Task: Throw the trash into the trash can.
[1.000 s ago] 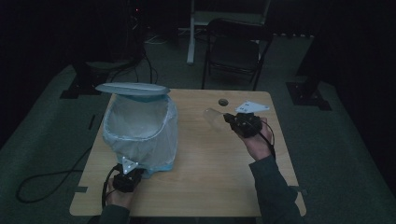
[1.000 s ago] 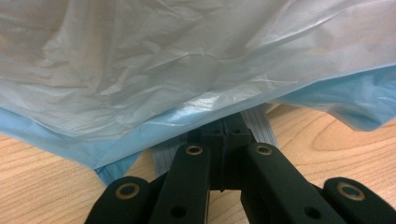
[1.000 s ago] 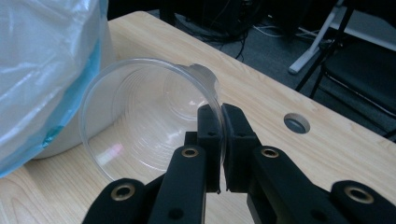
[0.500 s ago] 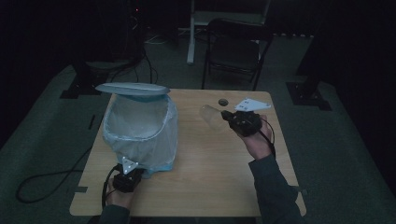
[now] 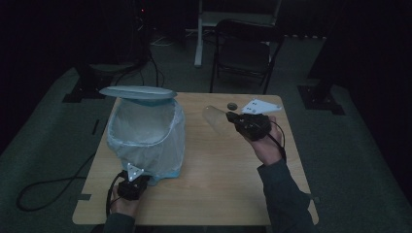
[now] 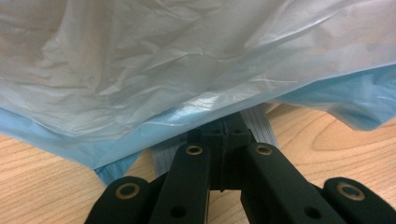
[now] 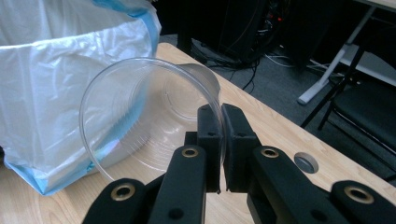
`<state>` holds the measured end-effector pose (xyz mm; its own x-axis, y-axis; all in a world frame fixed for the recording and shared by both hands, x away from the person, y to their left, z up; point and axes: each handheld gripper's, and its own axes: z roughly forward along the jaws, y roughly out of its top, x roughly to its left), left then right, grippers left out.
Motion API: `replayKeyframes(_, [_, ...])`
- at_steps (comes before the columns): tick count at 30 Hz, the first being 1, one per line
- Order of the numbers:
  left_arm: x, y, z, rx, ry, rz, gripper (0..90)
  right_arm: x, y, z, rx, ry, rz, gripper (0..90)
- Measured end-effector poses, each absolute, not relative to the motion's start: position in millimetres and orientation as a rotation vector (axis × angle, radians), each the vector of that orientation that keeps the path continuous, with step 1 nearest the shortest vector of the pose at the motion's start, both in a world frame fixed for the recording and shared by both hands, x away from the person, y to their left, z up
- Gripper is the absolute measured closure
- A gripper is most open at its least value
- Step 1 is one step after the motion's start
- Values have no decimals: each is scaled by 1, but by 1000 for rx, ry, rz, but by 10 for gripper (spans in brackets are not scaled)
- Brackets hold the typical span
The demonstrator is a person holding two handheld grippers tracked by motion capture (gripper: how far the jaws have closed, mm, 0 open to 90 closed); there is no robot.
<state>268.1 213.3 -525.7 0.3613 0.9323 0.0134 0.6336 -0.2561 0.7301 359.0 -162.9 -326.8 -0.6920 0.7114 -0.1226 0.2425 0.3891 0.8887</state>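
Observation:
A pedal bin (image 5: 145,138) lined with a white and blue plastic bag stands on the left half of the wooden table, its grey lid (image 5: 137,92) raised. My left gripper (image 5: 132,183) sits low at the bin's front foot. In the left gripper view it (image 6: 229,135) is shut, its jaws lying on the ribbed grey pedal (image 6: 259,122) under the bag (image 6: 187,60). My right gripper (image 5: 250,124) is in the air right of the bin. It (image 7: 220,135) is shut on the rim of a clear plastic cup (image 7: 154,116), whose mouth faces the camera. The cup (image 5: 214,119) is a short way from the bin's rim.
A round grey cable hole (image 5: 232,105) lies near the table's far edge, behind my right gripper. A black folding chair (image 5: 243,48) stands beyond the table (image 5: 218,189). Cables run over the floor at left (image 5: 43,191).
My right gripper has carried the cup a little to the left, closer to the bin. The left gripper has stayed at the bin's foot and the lid has stayed up.

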Motion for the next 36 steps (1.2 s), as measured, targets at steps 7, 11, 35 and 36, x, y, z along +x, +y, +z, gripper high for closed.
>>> replayKeyframes(7, [268, 213, -526, 1990, 1354, 603, 900, 355, -159, -319, 792, 2154, 1271, 870])
replayKeyframes(11, [268, 213, -526, 1989, 1354, 603, 900, 354, -157, -316, 779, 2153, 1280, 870])
replayKeyframes(35, [268, 214, -525, 1992, 1355, 598, 900, 349, -138, -299, 700, 2166, 1317, 870])
replayKeyframes(36, [268, 214, -525, 1992, 1354, 599, 900, 349, -137, -298, 698, 2167, 1320, 870])
